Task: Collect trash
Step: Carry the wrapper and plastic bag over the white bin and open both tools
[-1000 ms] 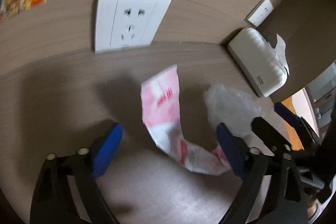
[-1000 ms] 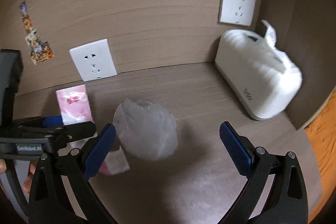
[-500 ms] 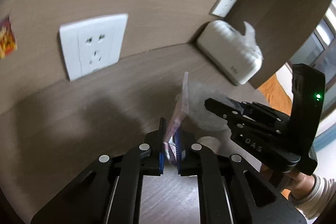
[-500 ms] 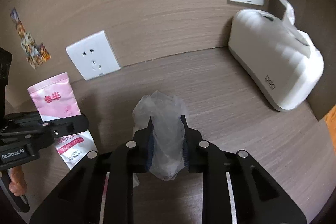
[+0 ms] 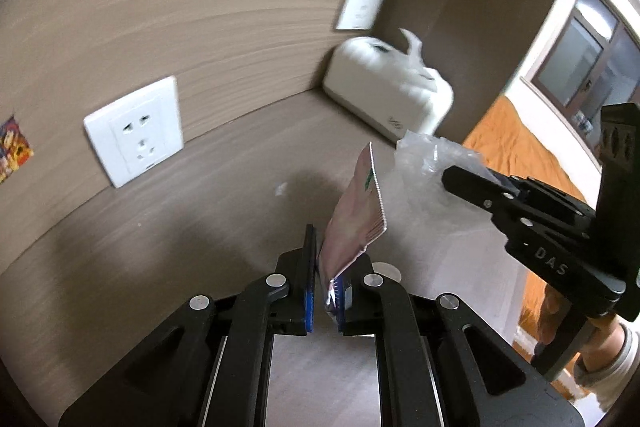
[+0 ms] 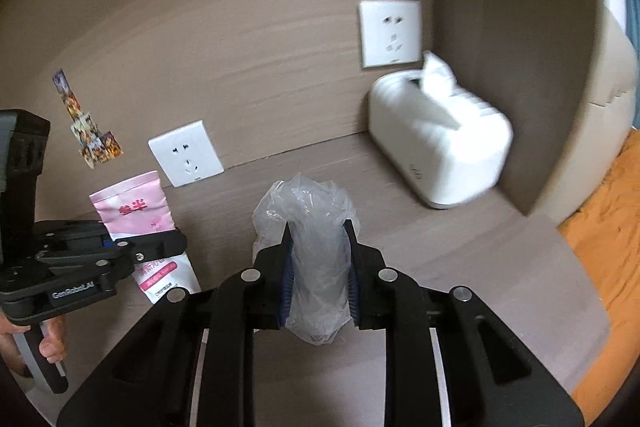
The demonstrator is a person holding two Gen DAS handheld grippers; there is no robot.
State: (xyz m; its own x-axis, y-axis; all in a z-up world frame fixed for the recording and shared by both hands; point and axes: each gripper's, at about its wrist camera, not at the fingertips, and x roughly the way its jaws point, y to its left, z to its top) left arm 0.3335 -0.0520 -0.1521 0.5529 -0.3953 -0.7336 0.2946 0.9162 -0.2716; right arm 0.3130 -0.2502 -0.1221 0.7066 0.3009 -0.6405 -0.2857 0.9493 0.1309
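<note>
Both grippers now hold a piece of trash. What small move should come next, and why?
Probably lift both away from the desk toward a bin; none is in view. The left gripper is shut on the pink wrapper, the right gripper on the clear plastic bag, so nothing remains to grasp here.

A glossy pink-and-white plastic wrapper [image 5: 356,215] sits pinched between the left gripper's [image 5: 324,291] blue pads, crinkled clear plastic film [image 6: 316,267] between the right gripper's [image 6: 318,283]. Beyond both jaws: matt wood-grain table [image 6: 460,247], smooth white plastic tissue box [image 6: 440,143].
</note>
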